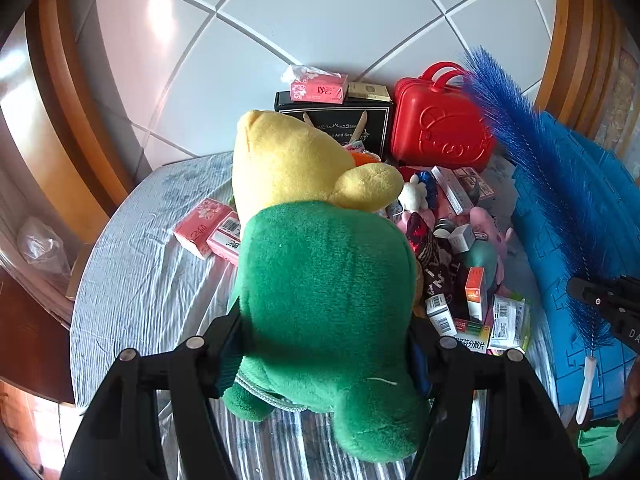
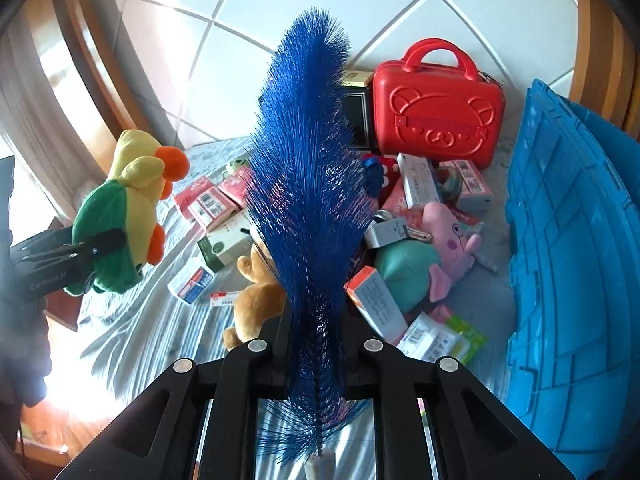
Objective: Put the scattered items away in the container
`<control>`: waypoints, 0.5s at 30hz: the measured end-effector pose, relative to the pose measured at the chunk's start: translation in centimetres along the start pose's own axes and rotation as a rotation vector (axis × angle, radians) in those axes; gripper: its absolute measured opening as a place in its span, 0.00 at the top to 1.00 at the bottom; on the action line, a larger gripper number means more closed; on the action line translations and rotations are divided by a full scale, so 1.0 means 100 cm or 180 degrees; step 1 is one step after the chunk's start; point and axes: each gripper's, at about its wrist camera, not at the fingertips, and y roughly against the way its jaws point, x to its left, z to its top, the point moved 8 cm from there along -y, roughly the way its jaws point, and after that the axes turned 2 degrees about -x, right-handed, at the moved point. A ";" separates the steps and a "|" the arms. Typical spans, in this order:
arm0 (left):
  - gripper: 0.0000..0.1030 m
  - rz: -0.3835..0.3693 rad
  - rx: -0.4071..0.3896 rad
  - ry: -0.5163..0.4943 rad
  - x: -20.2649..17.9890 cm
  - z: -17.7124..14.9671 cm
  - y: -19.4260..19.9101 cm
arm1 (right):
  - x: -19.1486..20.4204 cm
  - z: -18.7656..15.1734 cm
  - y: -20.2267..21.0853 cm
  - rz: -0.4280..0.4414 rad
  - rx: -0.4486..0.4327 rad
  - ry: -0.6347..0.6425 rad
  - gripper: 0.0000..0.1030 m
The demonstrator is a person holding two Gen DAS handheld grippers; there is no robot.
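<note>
Two items are lifted: the left gripper [image 1: 324,344] clutches a green plush duck [image 1: 328,280], the right gripper [image 2: 316,344] pinches a blue brush [image 2: 308,184]. Most clutter remains mid-bed [image 1: 132,280]; the blue container [image 2: 568,264] waits at its right edge.

Both grippers are matte black plastic. The left gripper [image 1: 324,344] has 2 broad, angular finger arms with triangular cut-outs, each carrying 2 round silver pivot pins, and blue ribbed pads on the inner faces of its fingertips. The right gripper [image 2: 314,344] is built the same way, with 4 silver pins across its linkage and slotted openings between the arms. From the side, the left gripper's body carries small screws and faint grey lettering; the right one's shows a small screw and pale letters.
</note>
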 end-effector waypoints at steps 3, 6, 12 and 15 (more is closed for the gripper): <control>0.37 -0.0005 -0.0051 -0.0011 -0.008 0.008 0.009 | -0.002 0.002 0.007 0.0026 -0.0019 0.0006 0.86; 0.37 -0.0019 -0.0106 -0.0028 -0.018 0.017 0.017 | -0.006 0.005 0.015 0.0054 -0.0052 0.0020 0.86; 0.37 -0.0050 -0.0193 -0.0056 -0.040 0.032 0.030 | -0.013 0.015 0.032 0.0110 -0.0112 0.0044 0.86; 0.37 -0.0067 -0.0255 -0.0076 -0.052 0.040 0.037 | -0.016 0.019 0.041 0.0121 -0.0141 0.0041 0.86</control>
